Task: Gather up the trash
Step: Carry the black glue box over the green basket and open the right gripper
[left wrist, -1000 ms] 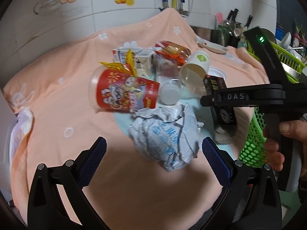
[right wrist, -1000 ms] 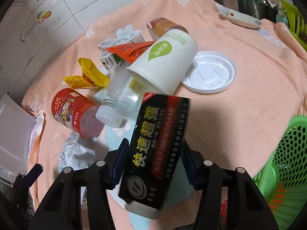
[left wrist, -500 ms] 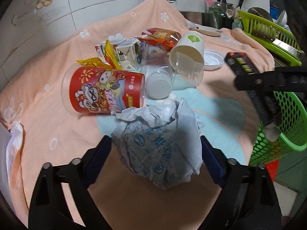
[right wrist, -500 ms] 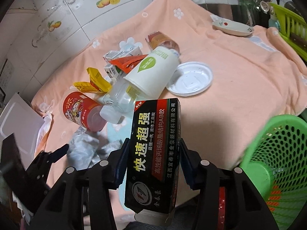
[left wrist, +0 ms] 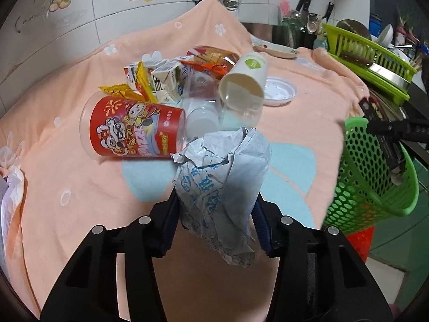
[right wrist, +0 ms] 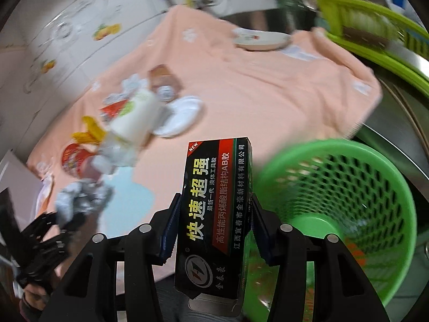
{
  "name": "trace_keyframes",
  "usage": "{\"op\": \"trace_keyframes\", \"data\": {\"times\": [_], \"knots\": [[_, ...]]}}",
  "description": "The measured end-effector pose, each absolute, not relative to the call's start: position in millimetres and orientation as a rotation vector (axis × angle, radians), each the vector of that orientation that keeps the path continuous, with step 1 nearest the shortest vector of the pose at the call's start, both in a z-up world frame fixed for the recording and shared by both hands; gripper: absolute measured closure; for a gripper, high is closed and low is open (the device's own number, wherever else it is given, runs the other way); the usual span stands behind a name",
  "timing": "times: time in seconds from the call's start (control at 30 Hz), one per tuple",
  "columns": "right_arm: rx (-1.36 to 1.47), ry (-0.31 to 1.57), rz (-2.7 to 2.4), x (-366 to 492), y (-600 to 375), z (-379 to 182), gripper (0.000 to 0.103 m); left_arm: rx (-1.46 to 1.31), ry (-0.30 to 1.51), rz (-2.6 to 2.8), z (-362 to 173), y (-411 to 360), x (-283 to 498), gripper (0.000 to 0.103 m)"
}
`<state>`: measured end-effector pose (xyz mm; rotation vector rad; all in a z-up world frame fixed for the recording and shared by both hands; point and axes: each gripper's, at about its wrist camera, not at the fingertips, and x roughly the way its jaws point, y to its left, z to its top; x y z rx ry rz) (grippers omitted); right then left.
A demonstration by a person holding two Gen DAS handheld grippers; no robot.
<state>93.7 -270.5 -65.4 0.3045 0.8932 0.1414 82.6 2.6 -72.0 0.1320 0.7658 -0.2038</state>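
Crumpled paper and a black box, each gripped, beside the green basket.

The crumpled paper (left wrist: 222, 185) sits between the left gripper (left wrist: 215, 218) fingers, which have just been closing and now pinch it just above the peach cloth (left wrist: 67, 161) on the surface. The black box (right wrist: 214, 214) (yellow lettering, upright) is clamped by the right gripper (right wrist: 214, 230), next to the green basket (right wrist: 375, 187) past the cloth's edge. Behind the paper lie a red cup (left wrist: 134, 131), a white cup (left wrist: 245, 80) and a lid (left wrist: 278, 91).
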Motion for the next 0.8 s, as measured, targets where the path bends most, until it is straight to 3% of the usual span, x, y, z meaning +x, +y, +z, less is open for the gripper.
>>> {"op": "trace_keyframes", "data": {"times": [0.37, 0.8], "knots": [[0.351, 1.049, -0.035, 105.9, -338.9, -133.1, 0.056, 0.081, 0.752, -0.343, -52.3, -30.0, 79.5, 0.055], [0.396, 1.251, -0.031, 142.4, -337.4, -182.4, 0.055, 0.088, 0.756, -0.481, -50.4, -80.6, 92.9, 0.055]]}}
